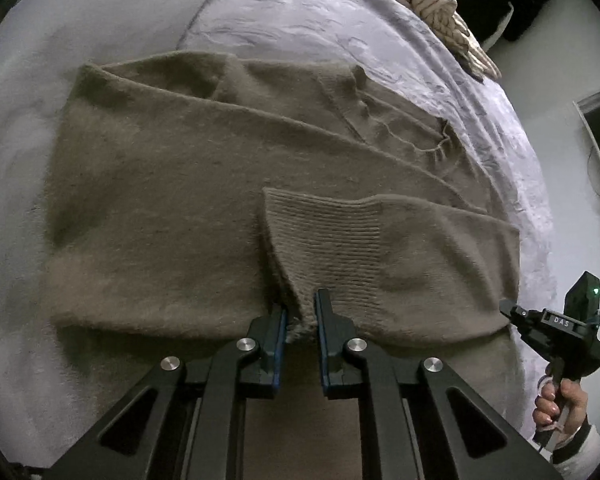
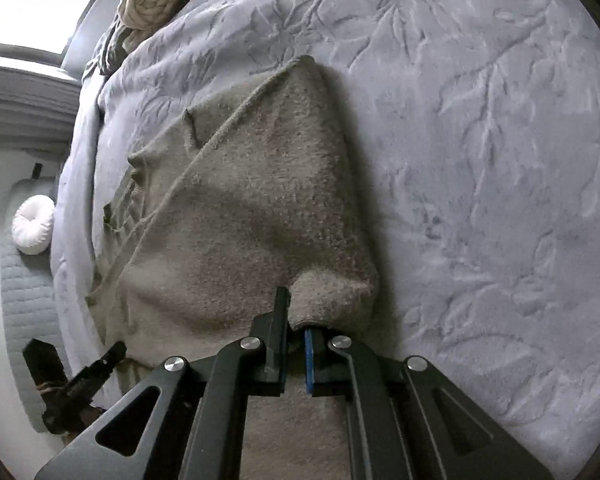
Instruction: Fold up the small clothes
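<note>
One brown knitted sweater (image 1: 188, 200) lies spread on a lavender embossed bedspread (image 1: 300, 20), partly folded, with one ribbed cuff (image 1: 324, 240) laid over the body.

Left gripper (image 1: 301, 314): jaws nearly closed, pinching the near edge of the ribbed cuff between the blue-lined pads. Right gripper (image 2: 296, 320): jaws drawn close together on a fold of the sweater (image 2: 252, 208) at its near edge — cloth bunches up between the fingers.

Edges: in the left wrist view the sweater's right side runs close to the bedspread's edge, beyond which the floor shows; its left and far sides are bordered by bare bedspread. In the right wrist view a broad stretch of bare bedspread (image 2: 500, 160) lies to the right of the garment, and the bed's edge drops away on the left.

Count: one sweater, two grippers, one hand (image 1: 556, 400) visible — it grips the right tool's handle at the bed's edge. One cream braided textile (image 1: 440, 8) sits at the far end of the bed, well apart from the sweater. One round white cushion (image 2: 34, 224) rests off the bed.
</note>
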Tool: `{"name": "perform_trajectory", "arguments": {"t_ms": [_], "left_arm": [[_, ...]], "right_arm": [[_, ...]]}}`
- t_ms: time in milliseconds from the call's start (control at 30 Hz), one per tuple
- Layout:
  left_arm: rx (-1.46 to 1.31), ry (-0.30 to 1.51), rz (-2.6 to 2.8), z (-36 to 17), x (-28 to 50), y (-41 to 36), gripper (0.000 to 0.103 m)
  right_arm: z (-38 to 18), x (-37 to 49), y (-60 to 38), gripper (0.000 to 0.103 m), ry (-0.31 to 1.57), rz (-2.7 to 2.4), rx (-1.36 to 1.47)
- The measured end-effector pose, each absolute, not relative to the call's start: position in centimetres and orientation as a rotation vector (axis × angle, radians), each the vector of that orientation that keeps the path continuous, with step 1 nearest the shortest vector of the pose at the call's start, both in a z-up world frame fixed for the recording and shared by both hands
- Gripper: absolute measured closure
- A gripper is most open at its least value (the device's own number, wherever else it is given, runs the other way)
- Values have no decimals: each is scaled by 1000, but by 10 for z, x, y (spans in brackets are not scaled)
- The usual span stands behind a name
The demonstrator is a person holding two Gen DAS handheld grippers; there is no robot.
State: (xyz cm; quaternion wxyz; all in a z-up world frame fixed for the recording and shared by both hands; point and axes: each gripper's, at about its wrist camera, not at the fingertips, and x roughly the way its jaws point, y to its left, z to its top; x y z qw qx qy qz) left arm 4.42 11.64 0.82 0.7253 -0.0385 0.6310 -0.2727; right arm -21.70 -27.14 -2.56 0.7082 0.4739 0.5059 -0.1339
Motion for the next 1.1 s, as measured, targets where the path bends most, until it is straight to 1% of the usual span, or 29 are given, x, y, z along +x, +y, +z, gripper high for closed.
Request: {"name": "perform_trajectory", "arguments": {"t_ms": [133, 200, 267, 300, 333, 367, 400, 567, 600, 667, 700, 733, 767, 933, 1000, 1100], "left_arm": [[-29, 1357, -526, 19, 49, 138, 88], [-23, 1352, -515, 24, 52, 148, 88], [-11, 1340, -508, 30, 56, 153, 88], [0, 1331, -509, 33, 56, 153, 88], [9, 1321, -514, 36, 57, 151, 88], [13, 1311, -524, 39, 57, 148, 88], [13, 1305, -534, 41, 58, 145, 88], [10, 1308, -579, 41, 54, 107, 88], [22, 1306, -582, 38, 53, 99, 88], [40, 1312, -576, 32, 53, 90, 88], [42, 1320, -570, 27, 53, 86, 88], [47, 1329, -560, 23, 54, 84, 88], [58, 1334, -547, 20, 54, 83, 88], [111, 1324, -525, 12, 51, 83, 88], [120, 1323, -527, 10, 51, 82, 88], [127, 1324, -529, 7, 51, 82, 88]], "right_arm": [[-16, -225, -266, 87, 1170, -284, 1038], [-4, -231, -258, 86, 1194, -269, 994], [12, -238, -253, 85, 1173, -240, 950], [19, -239, -255, 83, 1151, -236, 942], [25, -240, -260, 66, 1127, -248, 934], [27, -240, -268, 53, 1106, -278, 931], [27, -240, -277, 36, 1087, -315, 937], [-2, -222, -321, 38, 1028, -374, 1070], [-9, -215, -326, 41, 1028, -366, 1082], [-18, -206, -332, 44, 1032, -353, 1097], [-23, -200, -335, 59, 1029, -321, 1129], [-24, -197, -336, 93, 1028, -294, 1153], [-22, -192, -335, 95, 1036, -264, 1157], [21, -164, -303, 95, 1084, -279, 716], [18, -160, -301, 95, 1118, -306, 638], [-6, -159, -303, 94, 1197, -362, 573]]}}
